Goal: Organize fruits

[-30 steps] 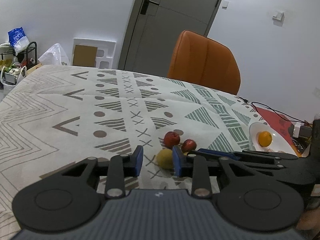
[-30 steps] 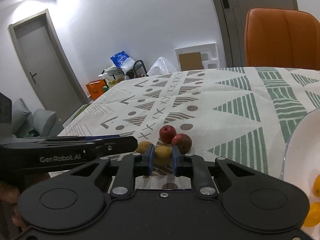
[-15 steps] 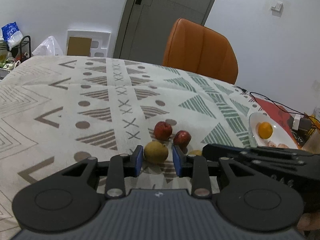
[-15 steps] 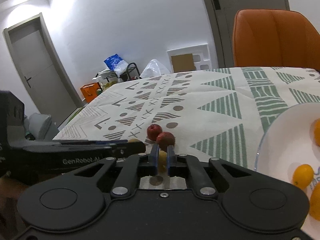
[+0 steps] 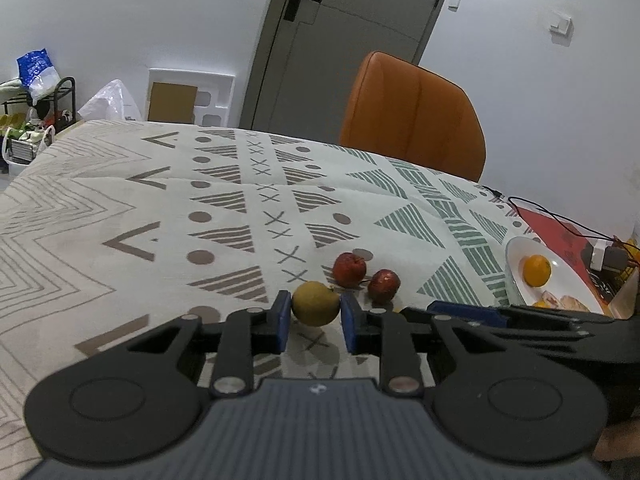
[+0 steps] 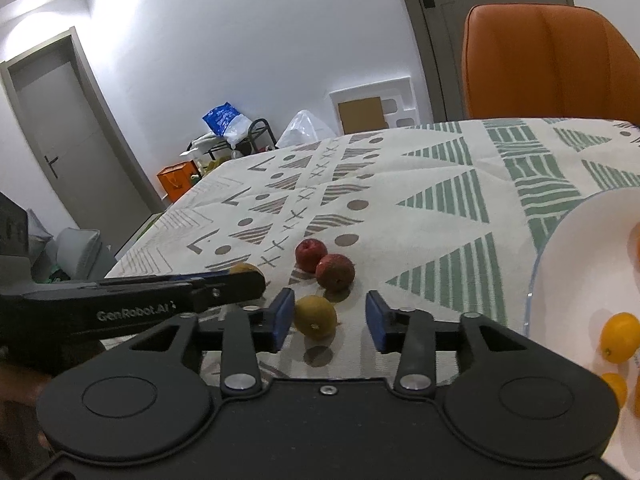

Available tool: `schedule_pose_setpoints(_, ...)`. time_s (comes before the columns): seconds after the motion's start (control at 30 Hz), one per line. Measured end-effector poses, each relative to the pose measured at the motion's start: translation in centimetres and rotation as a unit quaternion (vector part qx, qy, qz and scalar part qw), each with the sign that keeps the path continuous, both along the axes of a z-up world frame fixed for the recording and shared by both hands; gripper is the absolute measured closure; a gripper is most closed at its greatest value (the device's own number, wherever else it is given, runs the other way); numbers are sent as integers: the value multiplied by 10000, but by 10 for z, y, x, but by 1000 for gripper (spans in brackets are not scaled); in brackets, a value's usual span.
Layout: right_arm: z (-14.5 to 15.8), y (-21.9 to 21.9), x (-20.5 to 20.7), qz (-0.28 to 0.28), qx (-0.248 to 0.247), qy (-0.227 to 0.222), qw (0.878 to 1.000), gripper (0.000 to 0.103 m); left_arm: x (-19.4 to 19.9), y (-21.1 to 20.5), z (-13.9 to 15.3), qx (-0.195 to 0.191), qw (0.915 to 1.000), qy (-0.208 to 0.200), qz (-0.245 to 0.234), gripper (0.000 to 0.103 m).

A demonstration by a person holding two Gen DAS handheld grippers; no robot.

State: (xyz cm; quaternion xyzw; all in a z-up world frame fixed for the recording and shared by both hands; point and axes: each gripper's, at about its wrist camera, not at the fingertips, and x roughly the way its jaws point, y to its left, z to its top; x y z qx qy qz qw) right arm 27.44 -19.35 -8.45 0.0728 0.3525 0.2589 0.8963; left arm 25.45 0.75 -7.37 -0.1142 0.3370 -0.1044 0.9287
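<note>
Two yellow-brown fruits lie on desk – left hand-held gripper (image 5: 313, 316) brackets one (image 5: 315, 303), jaws apart w/o grip; right hand-held gripper (image 6: 328, 315) wide open, empty.

The left hand-held gripper (image 5: 312, 316) was held low and level, its blue-padded fingers (image 5: 281, 314) parted a moderate way. The right hand-held gripper (image 6: 331, 316) lay just beside it on the right, also low, its fingers (image 6: 376, 318) spread wider. Each gripper's dark body showed side-on in the other's view.
</note>
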Motion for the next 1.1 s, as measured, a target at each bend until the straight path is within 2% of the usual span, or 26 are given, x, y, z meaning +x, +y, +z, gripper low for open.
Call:
schedule_pose_setpoints(0.07, -3, 3, 0, 75, 9, 28, 10000, 57, -3, 3, 2, 14, 10000, -12, 33, 78)
schedule_pose_setpoints(0.1, -4, 5, 0, 103, -20, 41, 9999, 62, -4, 4, 2, 21, 10000, -17, 47, 78)
schedule_pose_setpoints(0.13, -4, 7, -1, 147, -30, 33, 9999, 75, -5, 4, 3, 24, 10000, -22, 61, 78)
schedule_pose_setpoints(0.17, -3, 8, -2, 163, -50, 33, 9998, 77, -6, 5, 4, 22, 10000, -27, 73, 78)
schedule_pose_setpoints(0.53, 14, -7, -17, -125, -118, -281, 9995, 78, -15, -3, 12, 38, 9999, -129, -1, 78)
schedule_pose_setpoints(1.1, 30, -59, -32, -674, -50, -537, 9963, 77, -21, -46, 27, 89, 9989, -318, -346, 78)
